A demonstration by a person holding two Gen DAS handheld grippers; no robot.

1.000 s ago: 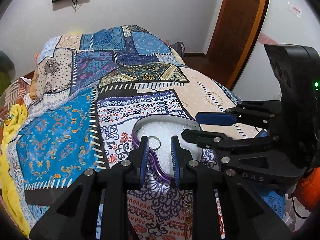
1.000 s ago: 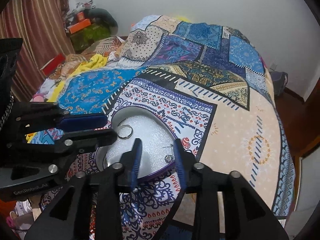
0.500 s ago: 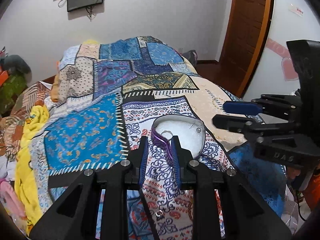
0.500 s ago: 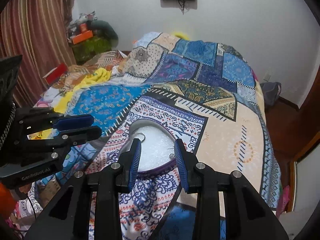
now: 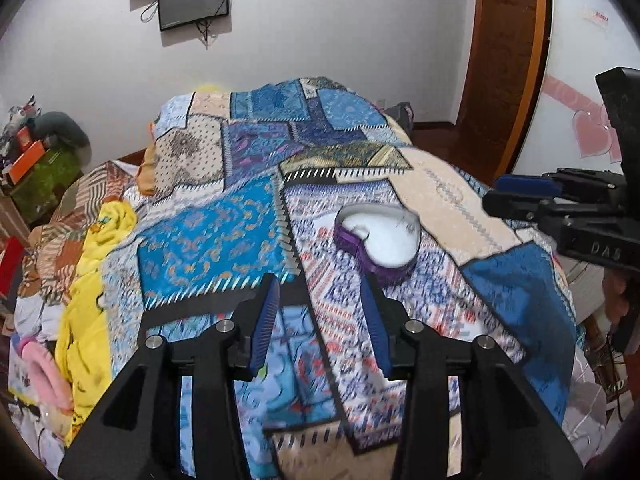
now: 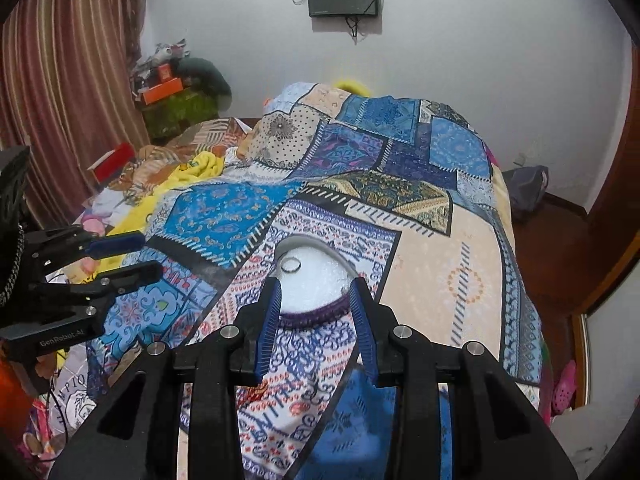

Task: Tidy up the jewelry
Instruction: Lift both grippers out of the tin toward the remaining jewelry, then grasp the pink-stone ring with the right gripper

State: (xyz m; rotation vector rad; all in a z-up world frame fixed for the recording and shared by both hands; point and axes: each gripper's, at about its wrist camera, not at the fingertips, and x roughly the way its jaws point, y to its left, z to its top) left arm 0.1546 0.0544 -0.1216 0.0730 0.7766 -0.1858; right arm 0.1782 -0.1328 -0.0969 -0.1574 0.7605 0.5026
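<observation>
Both empty and wide open: left gripper [image 5: 322,300] and right gripper [image 6: 316,296] above heart-shaped jewelry box [image 6: 316,280] on bed [image 6: 440,240].

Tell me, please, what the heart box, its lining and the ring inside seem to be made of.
Box: purple ribbed wall, perhaps woven cord or fabric; too blurred to be sure. Lining: white, matte and grainy, like foam. Ring: thin dark hoop with a faint shine, probably metal.

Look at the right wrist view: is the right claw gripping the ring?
No. The right claw is open and empty, while the ring lies on the white lining of the heart-shaped box.
</observation>
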